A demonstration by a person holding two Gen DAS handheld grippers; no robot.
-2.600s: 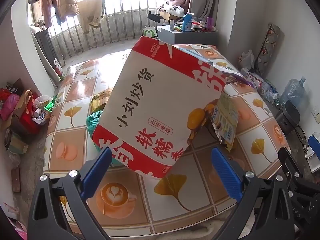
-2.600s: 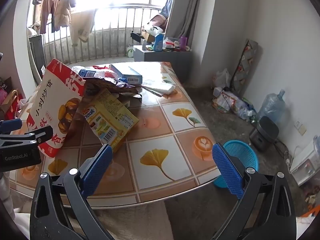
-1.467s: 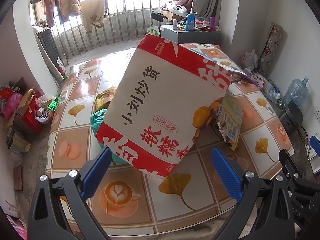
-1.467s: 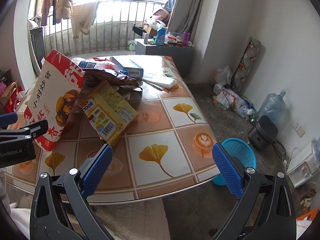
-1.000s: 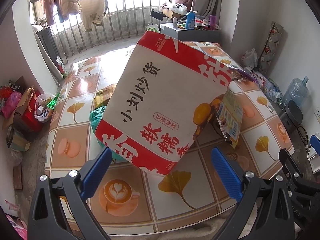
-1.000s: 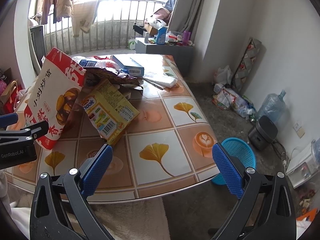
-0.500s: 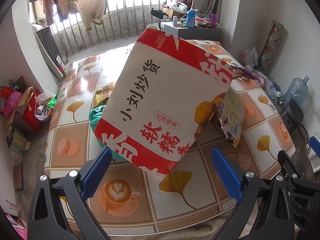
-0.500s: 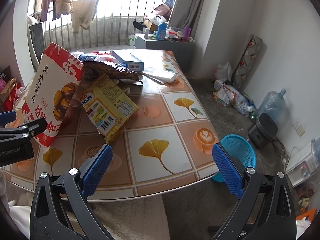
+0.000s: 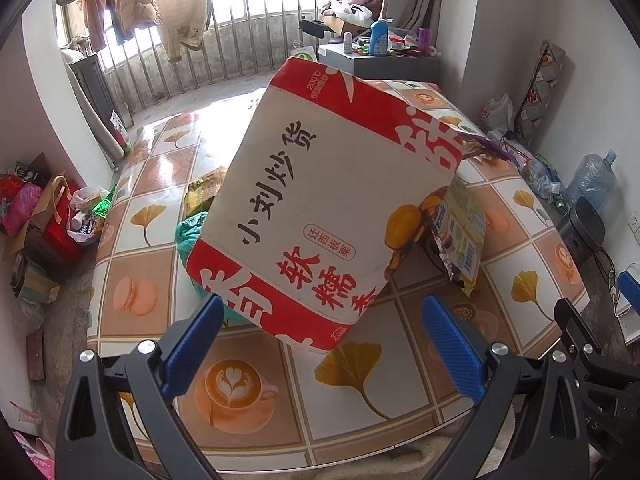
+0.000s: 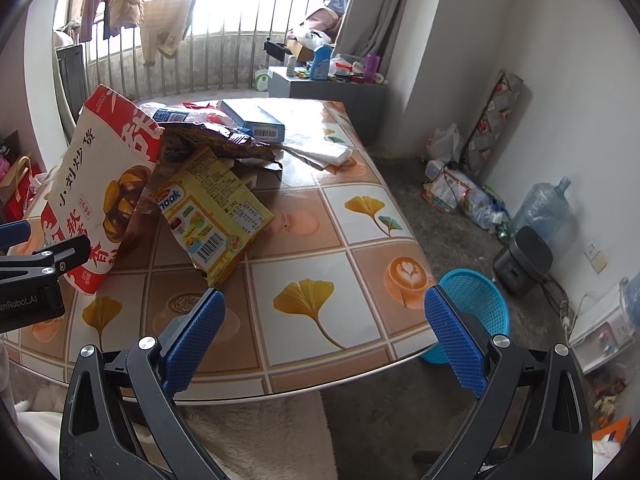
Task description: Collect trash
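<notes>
A big red-and-white paper bag point(image 9: 320, 208) with Chinese print stands tilted on the tiled table point(image 9: 256, 412), close in front of my open, empty left gripper point(image 9: 320, 344). It also shows in the right wrist view point(image 10: 104, 184). A yellow snack wrapper point(image 10: 216, 216) leans against it on the right, under a dark brown wrapper point(image 10: 216, 140). A blue box point(image 10: 252, 120) and white tissue point(image 10: 320, 152) lie further back. My right gripper point(image 10: 324, 336) is open and empty above the table's near edge.
A blue plastic basket point(image 10: 476, 304) stands on the floor right of the table. A green bag point(image 9: 192, 232) and a yellow packet point(image 9: 204, 188) lie behind the paper bag. A water jug point(image 10: 548, 208), a black appliance point(image 10: 524, 260) and floor litter are on the right.
Both grippers have stayed open and nearly still, with only a slight drift of the views. The paper bag and wrappers have not moved.
</notes>
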